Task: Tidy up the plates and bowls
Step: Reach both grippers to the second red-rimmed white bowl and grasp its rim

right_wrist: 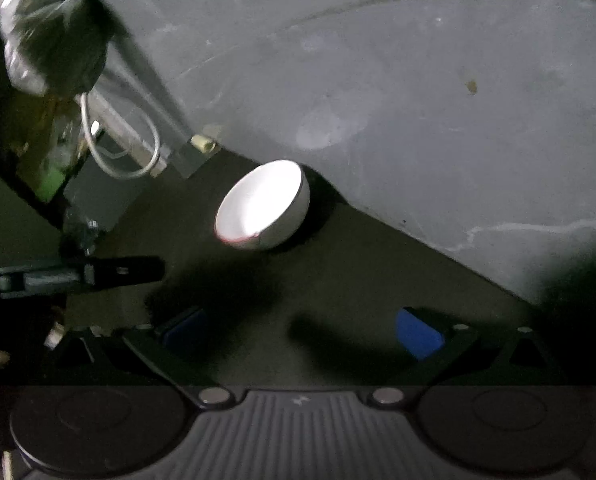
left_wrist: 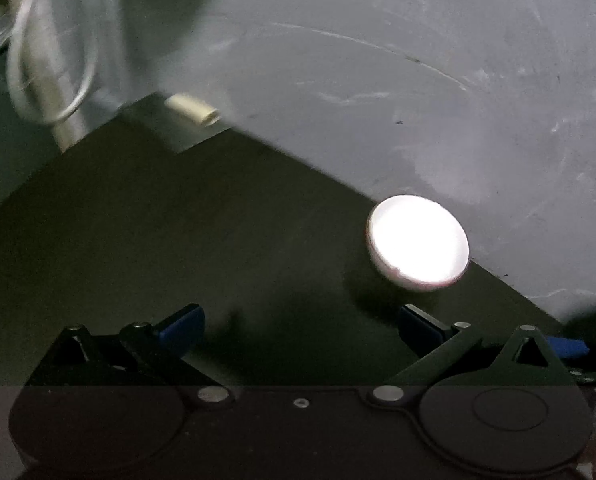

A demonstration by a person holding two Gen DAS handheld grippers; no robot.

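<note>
1. Bowl point(left_wrist: 418, 242): one white bowl sits alone on the dark table point(left_wrist: 177, 220), at the table's far edge beside the grey floor point(left_wrist: 418, 80). It seems to tilt a little, its opening turned toward the cameras, though glare and blur make that hard to judge.
2. No plate and no second bowl show in either view, so no stack or sorted group can be confirmed.
3. Left gripper point(left_wrist: 302, 330): jaws wide apart, nothing between them. The bowl lies ahead and to the right of the right fingertip, not touching it.
4. Right gripper point(right_wrist: 302, 334): jaws also wide apart and empty. In its view the bowl point(right_wrist: 262, 205) lies well ahead, slightly left of centre.
5. Off to the left sit a white cable point(right_wrist: 129, 152) and a crumpled bag point(right_wrist: 49, 32), which seem to have no part in the task.
6. Judgement: neither tool holds anything, so the bowl still waits to be picked up and placed. How much was sorted elsewhere cannot be told.
</note>
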